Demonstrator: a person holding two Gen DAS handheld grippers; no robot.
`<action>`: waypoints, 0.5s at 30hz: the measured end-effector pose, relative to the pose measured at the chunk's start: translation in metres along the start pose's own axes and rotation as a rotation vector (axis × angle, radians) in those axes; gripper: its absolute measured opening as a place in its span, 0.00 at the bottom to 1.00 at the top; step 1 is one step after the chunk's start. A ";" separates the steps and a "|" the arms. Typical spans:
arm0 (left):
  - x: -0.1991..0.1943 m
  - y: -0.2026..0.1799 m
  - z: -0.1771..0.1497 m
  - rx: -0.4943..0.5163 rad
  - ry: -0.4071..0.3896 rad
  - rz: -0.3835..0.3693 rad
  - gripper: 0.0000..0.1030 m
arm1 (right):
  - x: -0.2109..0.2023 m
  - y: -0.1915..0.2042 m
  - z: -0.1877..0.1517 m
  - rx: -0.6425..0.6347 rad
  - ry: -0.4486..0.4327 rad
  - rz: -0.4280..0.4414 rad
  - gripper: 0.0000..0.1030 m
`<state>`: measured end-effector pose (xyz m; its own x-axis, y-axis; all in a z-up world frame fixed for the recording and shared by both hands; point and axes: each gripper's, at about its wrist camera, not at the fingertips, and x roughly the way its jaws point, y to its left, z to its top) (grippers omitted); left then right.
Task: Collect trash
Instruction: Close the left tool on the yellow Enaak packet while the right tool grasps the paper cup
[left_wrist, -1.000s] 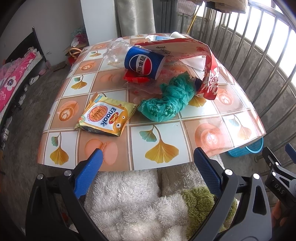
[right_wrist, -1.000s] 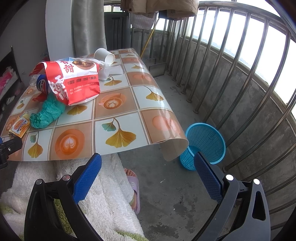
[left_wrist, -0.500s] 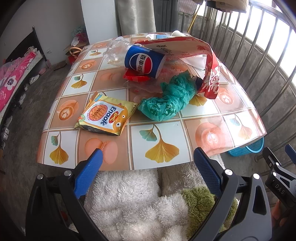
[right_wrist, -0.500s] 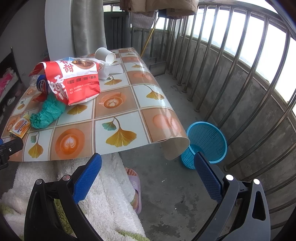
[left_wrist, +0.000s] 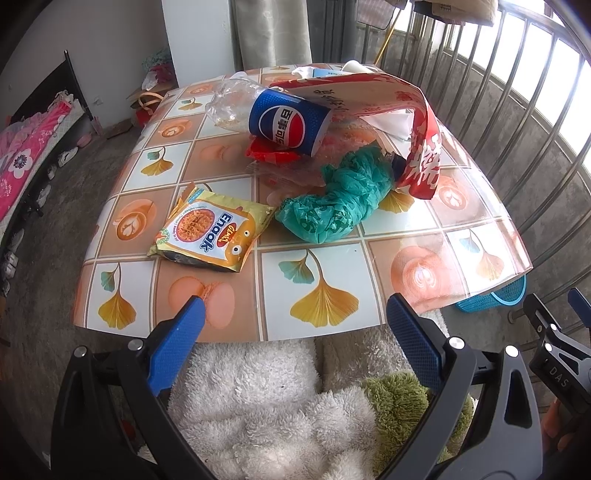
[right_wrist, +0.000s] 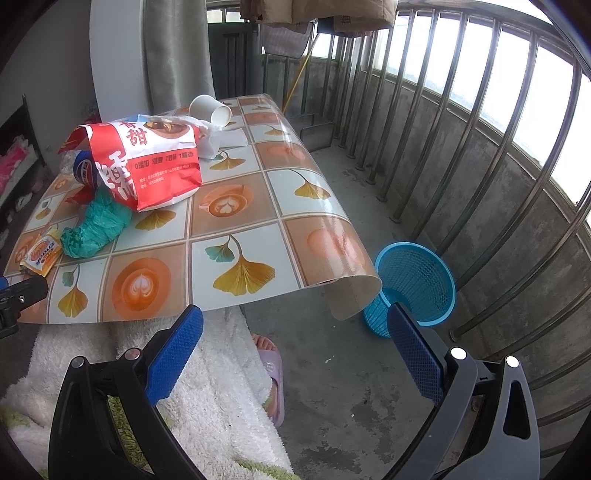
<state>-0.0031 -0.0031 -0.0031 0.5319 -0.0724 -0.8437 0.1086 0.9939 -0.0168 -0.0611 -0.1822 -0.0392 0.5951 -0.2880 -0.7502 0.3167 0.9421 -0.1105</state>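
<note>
- Nearest, the left gripper (left_wrist: 291, 325) hangs just off the near edge of the table (left_wrist: 480, 236) with its blue pads spread wide and nothing between them; the right gripper (right_wrist: 295, 336) is likewise spread and empty, off the table's near corner, over the concrete floor.
- Closest of the trash is the yellow snack packet (left_wrist: 212, 232), lying flat on the tablecloth near the left gripper. It looks light, thin and slick, so a pinch on a crimped edge seems safer than on the flat face.
- Just beyond, touching the packet's corner, lies the crumpled green plastic bag (left_wrist: 332, 206): soft, weightless-looking and compressible, likely graspable anywhere across its bulk.
- Farther back, the plastic Pepsi bottle (left_wrist: 273, 114) lies on its side on a red wrapper (left_wrist: 269, 155); it appears empty, light and round, and may roll or crush, so a hold across the label seems best.
- Over these arches the big red-and-white paper bag (right_wrist: 147, 162), floppy and bulky.
- Farthest stands a tipped white paper cup (right_wrist: 210, 109).
- Down on the floor beside the table's right corner, the blue mesh basket (right_wrist: 417, 284) stands open.
</note>
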 end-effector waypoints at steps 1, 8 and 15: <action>0.000 0.002 0.001 -0.004 -0.003 -0.005 0.91 | 0.000 0.000 0.000 0.000 0.000 0.001 0.94; -0.003 0.056 0.016 -0.131 -0.076 0.047 0.91 | 0.002 0.002 0.004 0.006 -0.005 0.013 0.94; 0.004 0.115 0.024 -0.262 -0.114 0.079 0.91 | 0.009 0.006 0.011 0.001 -0.012 0.048 0.94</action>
<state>0.0318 0.1094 0.0049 0.6230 0.0115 -0.7822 -0.1490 0.9833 -0.1043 -0.0455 -0.1808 -0.0397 0.6185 -0.2441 -0.7469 0.2878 0.9548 -0.0737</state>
